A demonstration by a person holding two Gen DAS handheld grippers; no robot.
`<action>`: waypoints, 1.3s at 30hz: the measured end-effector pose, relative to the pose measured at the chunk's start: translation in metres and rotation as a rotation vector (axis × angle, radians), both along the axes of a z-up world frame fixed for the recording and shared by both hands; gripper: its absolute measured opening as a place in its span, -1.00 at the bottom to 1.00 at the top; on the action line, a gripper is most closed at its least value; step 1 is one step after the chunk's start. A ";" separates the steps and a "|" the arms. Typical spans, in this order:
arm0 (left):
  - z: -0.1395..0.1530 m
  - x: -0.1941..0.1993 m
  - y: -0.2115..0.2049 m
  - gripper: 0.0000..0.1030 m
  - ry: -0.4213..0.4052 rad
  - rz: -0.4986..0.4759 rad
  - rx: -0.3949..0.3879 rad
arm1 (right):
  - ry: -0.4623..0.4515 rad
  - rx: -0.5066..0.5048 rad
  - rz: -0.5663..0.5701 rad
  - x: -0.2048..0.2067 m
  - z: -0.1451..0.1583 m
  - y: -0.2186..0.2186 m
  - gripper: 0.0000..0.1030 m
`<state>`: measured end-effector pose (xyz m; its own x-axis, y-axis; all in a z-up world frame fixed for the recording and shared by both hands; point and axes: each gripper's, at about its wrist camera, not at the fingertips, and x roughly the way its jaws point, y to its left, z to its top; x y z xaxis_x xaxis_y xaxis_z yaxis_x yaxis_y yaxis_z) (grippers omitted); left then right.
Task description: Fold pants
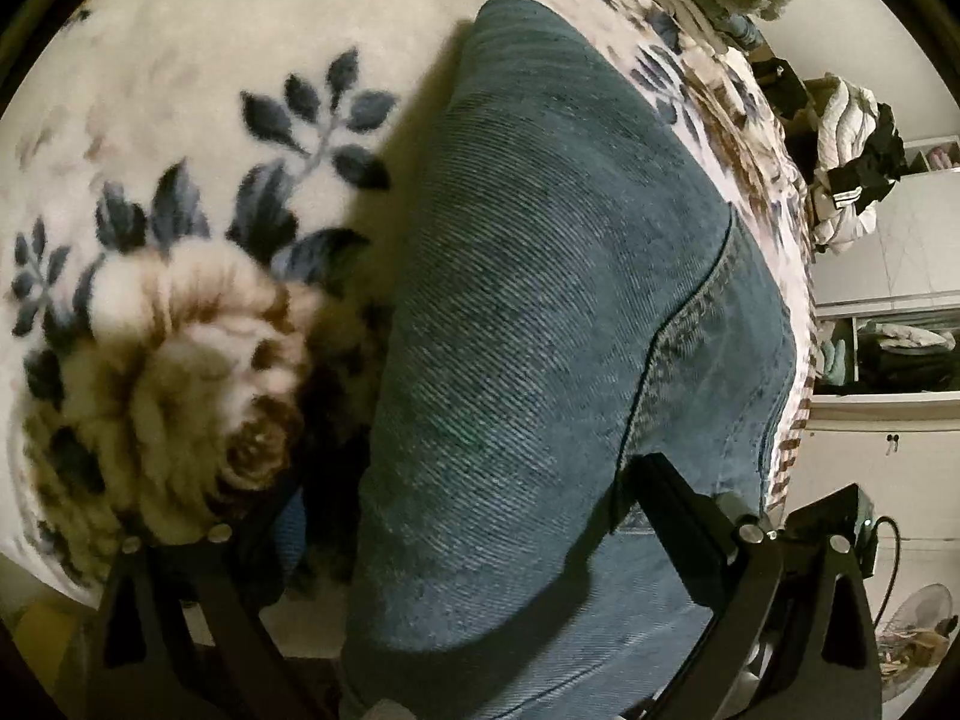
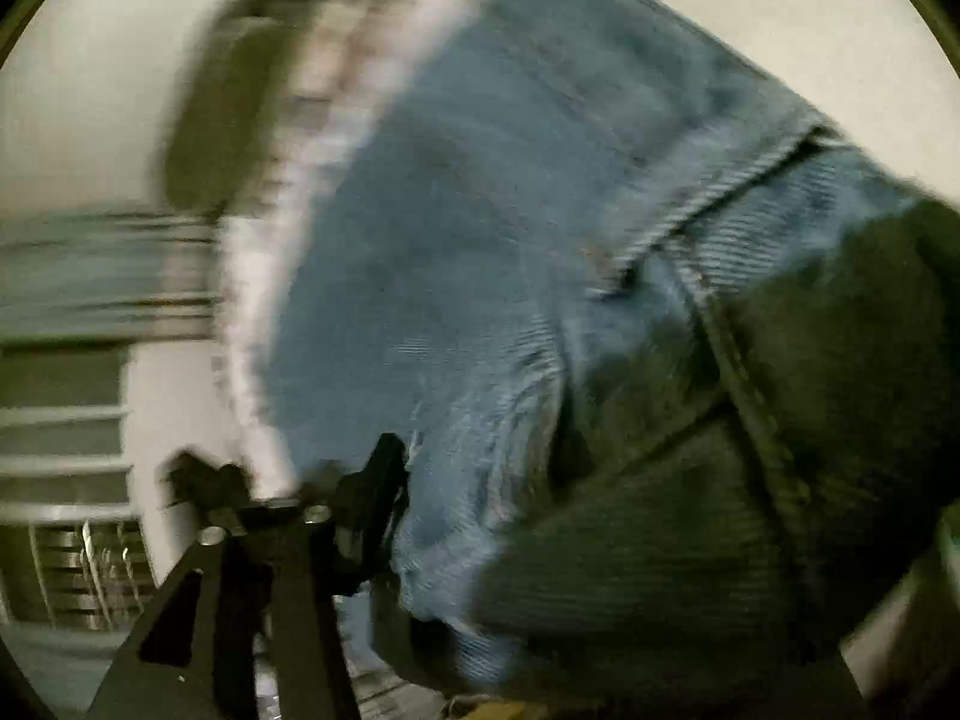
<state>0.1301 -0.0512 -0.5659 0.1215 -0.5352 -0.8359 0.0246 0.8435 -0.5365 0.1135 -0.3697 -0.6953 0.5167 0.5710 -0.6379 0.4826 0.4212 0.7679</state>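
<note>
Jeans (image 1: 540, 300) lie on floral blanket (image 1: 180, 120) over bed, filling my left view. My left gripper (image 1: 456, 516) fingers wide apart, straddling denim. Right view blurred; my right gripper (image 2: 294, 492) fingers close together at jeans edge, grip unclear.

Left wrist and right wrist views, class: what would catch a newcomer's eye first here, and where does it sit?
The blue jeans dominate, running down the middle of the left wrist view over a cream blanket with dark leaves and a brown rose at left. In the blurred right wrist view the jeans fill the centre and right, and the right gripper at bottom left is shut on their edge.
</note>
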 end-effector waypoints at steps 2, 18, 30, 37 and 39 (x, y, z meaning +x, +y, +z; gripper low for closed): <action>0.001 0.000 -0.001 0.99 -0.008 0.015 -0.008 | -0.013 0.054 -0.041 -0.001 -0.003 -0.004 0.25; 0.108 -0.013 0.010 -0.60 -0.175 0.044 -0.143 | -0.097 -0.022 -0.063 0.004 0.088 0.007 -0.30; 0.227 0.037 0.005 -0.61 -0.284 0.088 -0.199 | -0.235 -0.058 0.018 0.041 0.219 -0.008 -0.31; 0.298 0.152 -0.005 -0.62 -0.408 0.101 -0.268 | -0.374 -0.108 -0.012 0.144 0.305 -0.016 -0.31; 0.308 0.188 -0.005 -0.62 -0.440 0.104 -0.279 | -0.415 -0.109 -0.029 0.191 0.321 -0.019 -0.31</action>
